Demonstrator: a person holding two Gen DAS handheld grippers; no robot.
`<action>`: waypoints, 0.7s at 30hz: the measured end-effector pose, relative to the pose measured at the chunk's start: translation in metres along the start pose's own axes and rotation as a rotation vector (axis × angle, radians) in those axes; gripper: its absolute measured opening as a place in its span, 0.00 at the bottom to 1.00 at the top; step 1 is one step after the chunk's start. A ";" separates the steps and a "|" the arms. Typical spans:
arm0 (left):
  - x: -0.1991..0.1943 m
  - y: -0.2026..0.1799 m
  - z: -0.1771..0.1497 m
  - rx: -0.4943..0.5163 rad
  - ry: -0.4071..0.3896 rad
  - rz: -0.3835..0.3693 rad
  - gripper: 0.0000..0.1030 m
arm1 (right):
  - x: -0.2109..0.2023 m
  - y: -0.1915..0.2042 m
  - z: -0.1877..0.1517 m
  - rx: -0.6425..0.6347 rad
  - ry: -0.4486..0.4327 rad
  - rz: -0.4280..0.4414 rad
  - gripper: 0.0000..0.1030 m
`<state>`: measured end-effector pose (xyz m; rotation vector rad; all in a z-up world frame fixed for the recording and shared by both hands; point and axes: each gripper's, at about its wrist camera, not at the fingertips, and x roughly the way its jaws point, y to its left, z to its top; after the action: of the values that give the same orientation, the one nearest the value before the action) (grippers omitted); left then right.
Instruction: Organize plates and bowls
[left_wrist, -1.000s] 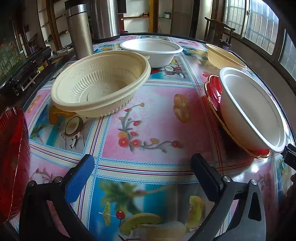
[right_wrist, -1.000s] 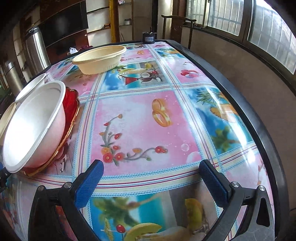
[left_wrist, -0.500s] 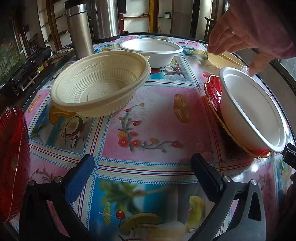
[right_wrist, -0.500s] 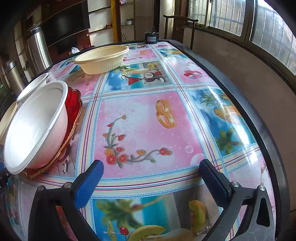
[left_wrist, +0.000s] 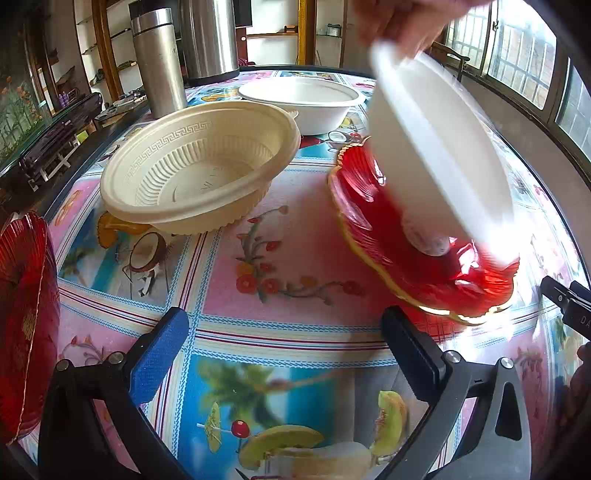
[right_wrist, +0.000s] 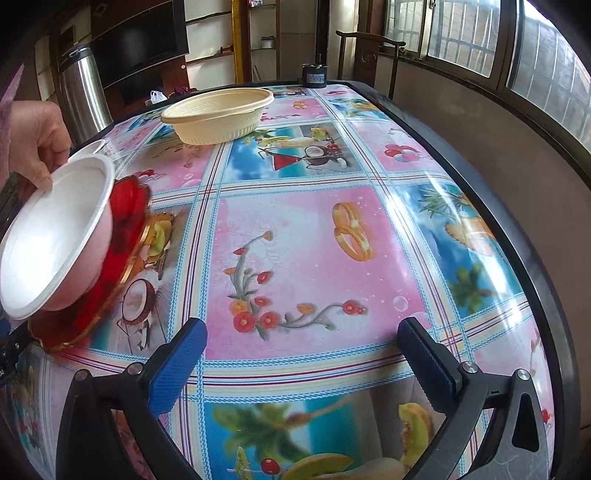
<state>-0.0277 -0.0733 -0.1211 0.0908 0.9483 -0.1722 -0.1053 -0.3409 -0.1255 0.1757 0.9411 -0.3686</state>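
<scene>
A person's hand (left_wrist: 402, 22) holds the rim of a white bowl (left_wrist: 436, 147) and tilts it up off a red gold-rimmed plate (left_wrist: 417, 258); the same hand (right_wrist: 37, 144), bowl (right_wrist: 55, 236) and plate (right_wrist: 118, 236) show at the left of the right wrist view. A cream ribbed bowl (left_wrist: 199, 166) sits left of them, a second white bowl (left_wrist: 299, 99) behind. Another cream bowl (right_wrist: 218, 114) stands far back. A second red plate (left_wrist: 26, 325) lies at the left edge. My left gripper (left_wrist: 284, 347) and right gripper (right_wrist: 299, 354) are both open and hold nothing.
Two steel flasks (left_wrist: 159, 59) stand at the table's far left. The table has a floral oilcloth (right_wrist: 303, 251) and a dark raised rim (right_wrist: 554, 332). A wooden chair (right_wrist: 369, 55) and windows lie beyond. Part of the other gripper (left_wrist: 569, 302) shows at the right edge.
A hand came in from above, took the white bowl by its rim and is tilting it up off the red plate. Both grippers have stayed open in place.
</scene>
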 end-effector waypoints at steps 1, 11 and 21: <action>0.000 0.001 0.000 0.000 0.000 0.000 1.00 | 0.000 0.000 0.000 0.001 0.000 0.001 1.00; 0.000 0.000 0.000 0.000 0.001 0.000 1.00 | 0.001 0.000 0.000 0.001 0.000 0.002 1.00; 0.000 0.002 0.000 0.000 0.001 0.000 1.00 | 0.001 0.000 0.000 0.002 0.000 0.002 1.00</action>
<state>-0.0272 -0.0716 -0.1209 0.0912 0.9493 -0.1722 -0.1045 -0.3414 -0.1261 0.1779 0.9407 -0.3678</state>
